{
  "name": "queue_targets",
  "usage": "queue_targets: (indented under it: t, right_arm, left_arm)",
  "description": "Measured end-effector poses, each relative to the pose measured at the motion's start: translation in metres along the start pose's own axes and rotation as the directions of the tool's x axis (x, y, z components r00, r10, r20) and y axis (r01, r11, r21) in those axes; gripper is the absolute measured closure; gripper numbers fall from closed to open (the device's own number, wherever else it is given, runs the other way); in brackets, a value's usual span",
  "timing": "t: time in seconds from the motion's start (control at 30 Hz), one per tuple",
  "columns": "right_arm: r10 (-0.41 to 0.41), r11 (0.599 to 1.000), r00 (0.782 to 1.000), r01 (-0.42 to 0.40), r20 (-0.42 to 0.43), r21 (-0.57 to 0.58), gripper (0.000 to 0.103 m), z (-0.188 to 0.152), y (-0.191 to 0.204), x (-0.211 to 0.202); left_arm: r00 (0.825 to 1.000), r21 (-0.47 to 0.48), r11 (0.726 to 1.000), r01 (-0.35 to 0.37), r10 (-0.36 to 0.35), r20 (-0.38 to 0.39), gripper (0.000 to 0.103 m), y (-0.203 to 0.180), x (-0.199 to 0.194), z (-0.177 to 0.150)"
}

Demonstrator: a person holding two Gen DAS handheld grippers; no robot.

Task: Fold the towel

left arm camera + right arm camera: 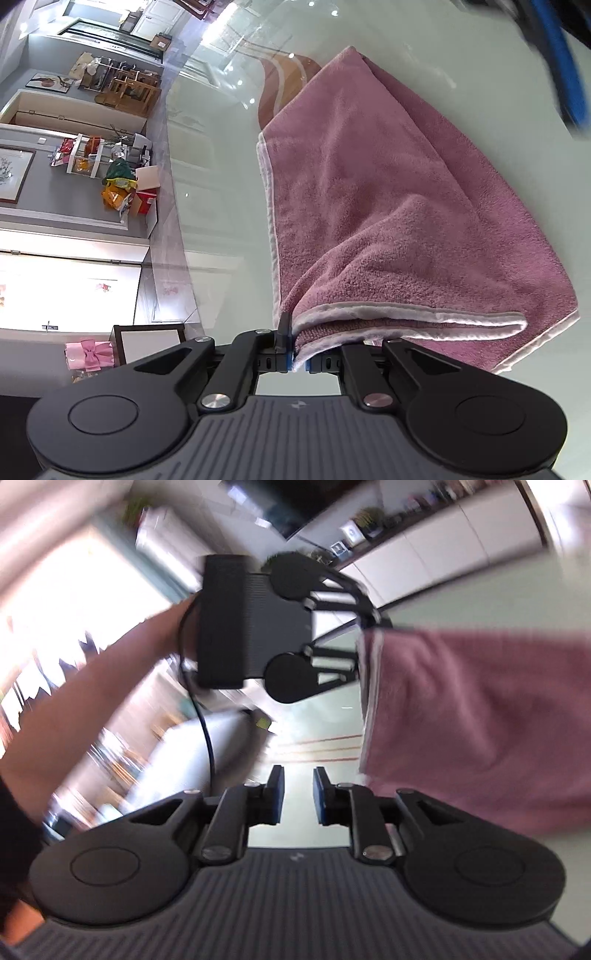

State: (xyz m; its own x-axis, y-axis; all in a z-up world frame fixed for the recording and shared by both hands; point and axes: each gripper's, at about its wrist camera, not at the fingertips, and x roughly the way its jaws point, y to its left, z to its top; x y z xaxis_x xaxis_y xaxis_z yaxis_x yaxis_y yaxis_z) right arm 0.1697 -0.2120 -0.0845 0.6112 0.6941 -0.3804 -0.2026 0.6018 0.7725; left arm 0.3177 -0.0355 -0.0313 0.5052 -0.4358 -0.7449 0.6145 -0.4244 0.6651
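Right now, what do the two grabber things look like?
Both are black. Each gripper, left and right, has two round discs, silver screws, a ribbed grey top with a tiny logo, and blue pads on the fingers. A black cable hangs from the left one. A dark sleeve shows.

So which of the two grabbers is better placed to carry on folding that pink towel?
Probably the left gripper: it is shut on the towel at its white-edged corner. The right gripper is open with nothing between its pads, beside the towel.
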Motion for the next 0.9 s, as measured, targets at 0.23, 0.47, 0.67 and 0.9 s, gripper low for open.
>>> queue_targets:
  t: [0.23, 0.47, 0.67, 0.9]
  right_arm:
    - [-0.302, 0.85, 0.95, 0.306, 0.08, -0.43, 0.071, -0.031, 0.036, 0.038]
    - [-0.409, 0.79, 0.908, 0.4, 0.087, -0.464, 0.071, -0.035, 0.05, 0.068]
    - [-0.482, 0.833, 0.872, 0.487, 0.085, -0.265, 0.07, -0.023, 0.044, 0.081]
    - [-0.548, 0.819, 0.827, 0.561, 0.13, -0.122, 0.07, -0.026, 0.035, 0.095]
  left_arm:
    - [1.0, 0.001, 1.0, 0.014, -0.014, -0.023, 0.096, -0.002, -0.003, 0.01]
    - [0.999, -0.019, 1.0, 0.02, -0.02, -0.035, 0.096, -0.008, 0.0, 0.016]
    - [0.998, -0.039, 0.999, 0.028, -0.029, -0.046, 0.096, -0.013, 0.001, 0.015]
    - [0.999, -0.061, 0.998, 0.015, -0.018, -0.042, 0.096, -0.013, -0.004, 0.02]
